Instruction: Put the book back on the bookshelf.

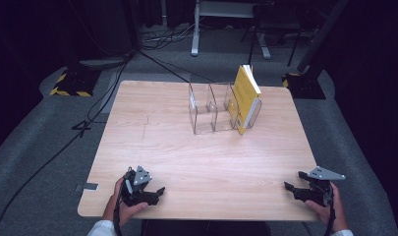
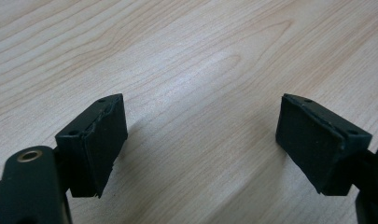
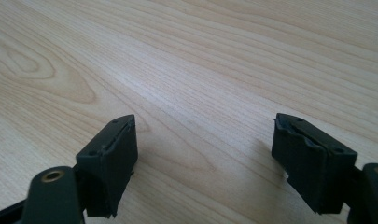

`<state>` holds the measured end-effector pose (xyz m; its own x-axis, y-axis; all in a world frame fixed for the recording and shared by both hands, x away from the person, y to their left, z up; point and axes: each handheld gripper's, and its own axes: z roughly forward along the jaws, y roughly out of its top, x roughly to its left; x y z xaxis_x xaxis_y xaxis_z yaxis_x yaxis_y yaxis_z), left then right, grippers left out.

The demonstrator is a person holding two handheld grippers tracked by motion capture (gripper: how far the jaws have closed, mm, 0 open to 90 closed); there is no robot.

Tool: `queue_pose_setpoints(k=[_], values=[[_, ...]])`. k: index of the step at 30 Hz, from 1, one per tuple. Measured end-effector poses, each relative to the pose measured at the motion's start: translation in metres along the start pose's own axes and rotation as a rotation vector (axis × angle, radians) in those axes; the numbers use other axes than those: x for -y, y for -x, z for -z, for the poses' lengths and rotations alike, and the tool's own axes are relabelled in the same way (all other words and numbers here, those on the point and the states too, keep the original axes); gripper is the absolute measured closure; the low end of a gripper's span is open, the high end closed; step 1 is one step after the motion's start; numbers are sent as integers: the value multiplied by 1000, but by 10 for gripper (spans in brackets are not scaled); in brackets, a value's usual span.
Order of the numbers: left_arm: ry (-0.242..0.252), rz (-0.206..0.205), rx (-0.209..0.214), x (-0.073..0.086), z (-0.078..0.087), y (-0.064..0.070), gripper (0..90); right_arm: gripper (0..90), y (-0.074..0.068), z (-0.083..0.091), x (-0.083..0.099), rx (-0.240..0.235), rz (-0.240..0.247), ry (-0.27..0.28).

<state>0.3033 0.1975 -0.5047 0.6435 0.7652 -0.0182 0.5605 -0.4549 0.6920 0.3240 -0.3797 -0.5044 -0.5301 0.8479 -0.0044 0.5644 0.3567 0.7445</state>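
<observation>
High view: resting at the near left edge of the wooden table [image 1: 201, 162], the left gripper [image 1: 156, 191], gripped by a hand [image 1: 122, 206] coming in from the bottom, jaws pointing toward the right side of the table and parted, holding nothing. Sitting at the near right corner, the right gripper [image 1: 294, 184], held by the other hand [image 1: 329, 209], jaws pointing left toward the table's middle, also parted and holding nothing. Standing toward the far side of the table, well apart from both grippers, a clear plastic organizer [image 1: 213, 110] with several upright compartments in a row. Standing in the rightmost compartment, a yellow book [image 1: 246, 96], on edge, long axis running roughly up and away from the camera, spine turned toward the near side, leaning slightly. Remaining compartments to its left looking see-through with nothing in them. Trailing over the grey floor beyond the table, black cables [image 1: 88, 115].

Left gripper view: looking along the left gripper [image 2: 200, 140], its two black fingers [image 2: 95, 140] spread wide apart, bare wood grain of the table [image 2: 191, 56] lying between them, nothing clamped. Hovering close over the tabletop; whether touching it, impossible to tell.

Right gripper view: looking along the right gripper [image 3: 203, 154], its black fingers [image 3: 109, 158] likewise spread wide, nothing between them but table [image 3: 200, 60] surface, casting soft shadows on the wood.
</observation>
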Motion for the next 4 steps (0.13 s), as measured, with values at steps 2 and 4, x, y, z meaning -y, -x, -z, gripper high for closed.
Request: queue_pose_setpoints(k=[2, 4], values=[[0, 0, 0, 0, 0, 0, 170, 227, 0, 0, 0, 0, 0, 0], [0, 0, 0, 0, 0, 0, 170, 227, 0, 0, 0, 0, 0, 0]])
